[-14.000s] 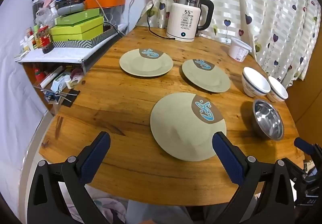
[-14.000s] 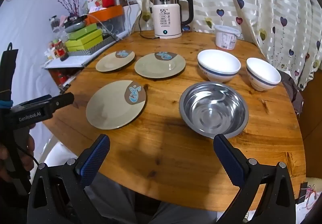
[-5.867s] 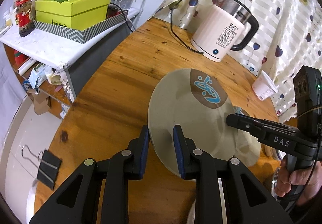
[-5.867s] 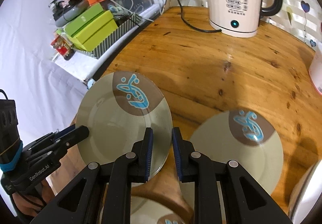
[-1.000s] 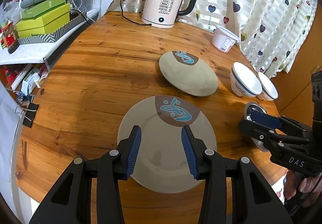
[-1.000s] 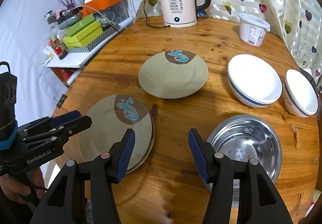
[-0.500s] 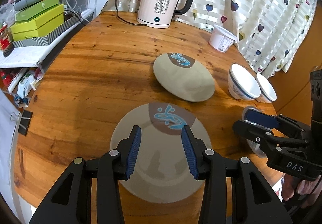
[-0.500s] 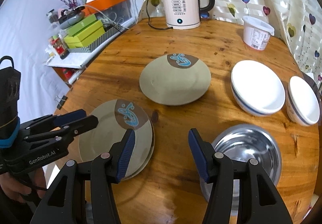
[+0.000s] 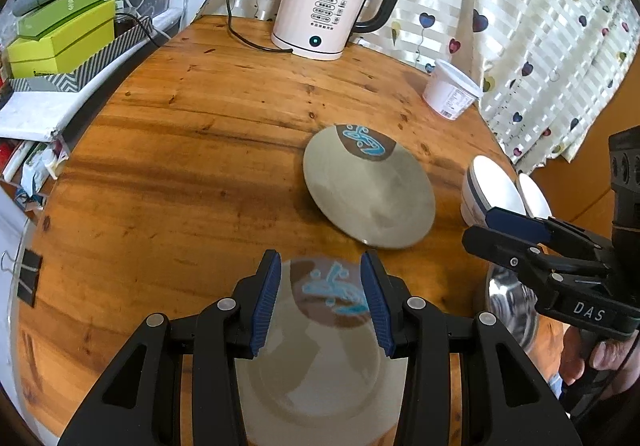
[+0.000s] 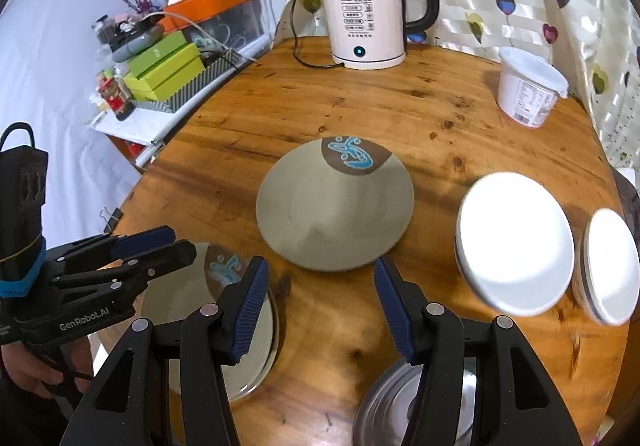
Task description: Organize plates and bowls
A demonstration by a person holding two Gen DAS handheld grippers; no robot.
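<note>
A stack of two beige plates (image 9: 320, 350) lies near the table's front edge, under my open, empty left gripper (image 9: 320, 294); it also shows in the right wrist view (image 10: 208, 310). A third beige plate (image 9: 368, 193) (image 10: 336, 209) lies alone mid-table. My right gripper (image 10: 320, 306) is open and empty, just in front of that plate. Two white bowls (image 10: 516, 242) (image 10: 612, 266) stand at the right. A steel bowl (image 10: 400, 406) sits under the right gripper, partly hidden.
A white electric kettle (image 9: 332, 13) with its cord stands at the back of the round wooden table (image 9: 180, 149). A white plastic tub (image 10: 528, 85) is back right. Green boxes (image 9: 60, 41) sit on a shelf at the left. A curtain hangs behind.
Both grippers have moved forward over the table toward the single plate. The left gripper now hovers over the far part of the stacked plates. Both stay open.
</note>
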